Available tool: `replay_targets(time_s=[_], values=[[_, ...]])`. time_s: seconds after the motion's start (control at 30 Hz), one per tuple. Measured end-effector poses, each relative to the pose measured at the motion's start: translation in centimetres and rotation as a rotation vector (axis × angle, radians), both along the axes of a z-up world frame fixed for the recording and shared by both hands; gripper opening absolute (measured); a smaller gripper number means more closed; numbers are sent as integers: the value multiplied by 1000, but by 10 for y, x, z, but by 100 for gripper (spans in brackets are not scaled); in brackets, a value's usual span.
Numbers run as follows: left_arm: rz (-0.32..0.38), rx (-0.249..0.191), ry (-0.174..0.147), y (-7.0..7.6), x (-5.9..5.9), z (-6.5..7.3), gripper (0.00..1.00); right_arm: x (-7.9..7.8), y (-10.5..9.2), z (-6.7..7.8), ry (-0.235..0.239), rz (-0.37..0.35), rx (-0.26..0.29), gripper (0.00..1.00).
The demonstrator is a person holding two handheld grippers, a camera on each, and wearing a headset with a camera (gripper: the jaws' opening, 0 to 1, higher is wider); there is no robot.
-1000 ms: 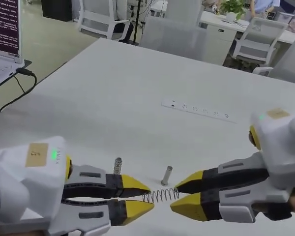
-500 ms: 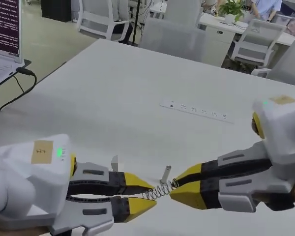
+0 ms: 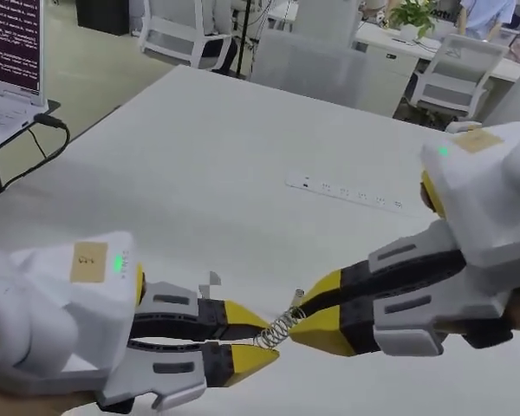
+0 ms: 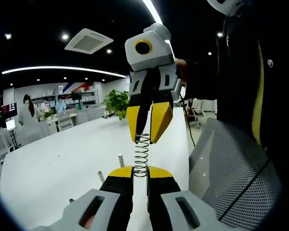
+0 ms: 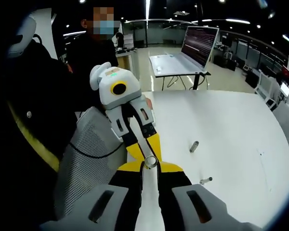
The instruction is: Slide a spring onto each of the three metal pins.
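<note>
A thin wire spring [image 3: 277, 328] stretches between my two grippers just above the white table [image 3: 243, 173]. My left gripper [image 3: 267, 341] comes in from the lower left, shut on the spring's near end. From the right, my right gripper [image 3: 296, 322] is shut on the other end. In the left gripper view the spring [image 4: 141, 155] rises from my left gripper [image 4: 140, 172] to the right gripper [image 4: 145, 137], with a metal pin [image 4: 121, 160] standing behind. The right gripper view shows the spring [image 5: 151, 162] end-on in my right gripper [image 5: 151, 167], and two pins [image 5: 194, 146] [image 5: 205, 180] on the table.
A white power strip [image 3: 347, 192] lies across the middle of the table. A laptop [image 3: 9, 52] with a black cable [image 3: 43, 147] sits on a side stand at the left. Office chairs [image 3: 455, 69] line the far edge. A mesh chair back [image 5: 86, 154] is close behind the grippers.
My right gripper has moved left and shut on the spring's free end. The spring now looks shorter and tilts up to the right. The left gripper has kept its hold.
</note>
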State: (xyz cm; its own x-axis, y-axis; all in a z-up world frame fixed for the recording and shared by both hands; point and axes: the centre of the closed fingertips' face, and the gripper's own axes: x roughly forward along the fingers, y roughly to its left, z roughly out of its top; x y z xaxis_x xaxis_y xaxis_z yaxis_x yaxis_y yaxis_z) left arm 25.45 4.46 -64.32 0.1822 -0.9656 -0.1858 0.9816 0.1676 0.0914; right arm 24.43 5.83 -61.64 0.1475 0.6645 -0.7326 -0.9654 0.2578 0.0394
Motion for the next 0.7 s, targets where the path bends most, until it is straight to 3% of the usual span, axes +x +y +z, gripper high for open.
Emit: replay_targets(time_s=[0.2, 0.37, 0.7], values=[[12, -23, 3, 2, 2, 5, 2, 6, 4, 1, -46, 94, -121, 11], [21, -52, 9, 4, 4, 10, 2, 6, 12, -2, -42, 147, -151, 13], [41, -67, 4, 6, 5, 14, 2, 10, 11, -9, -16, 153, -160, 10]])
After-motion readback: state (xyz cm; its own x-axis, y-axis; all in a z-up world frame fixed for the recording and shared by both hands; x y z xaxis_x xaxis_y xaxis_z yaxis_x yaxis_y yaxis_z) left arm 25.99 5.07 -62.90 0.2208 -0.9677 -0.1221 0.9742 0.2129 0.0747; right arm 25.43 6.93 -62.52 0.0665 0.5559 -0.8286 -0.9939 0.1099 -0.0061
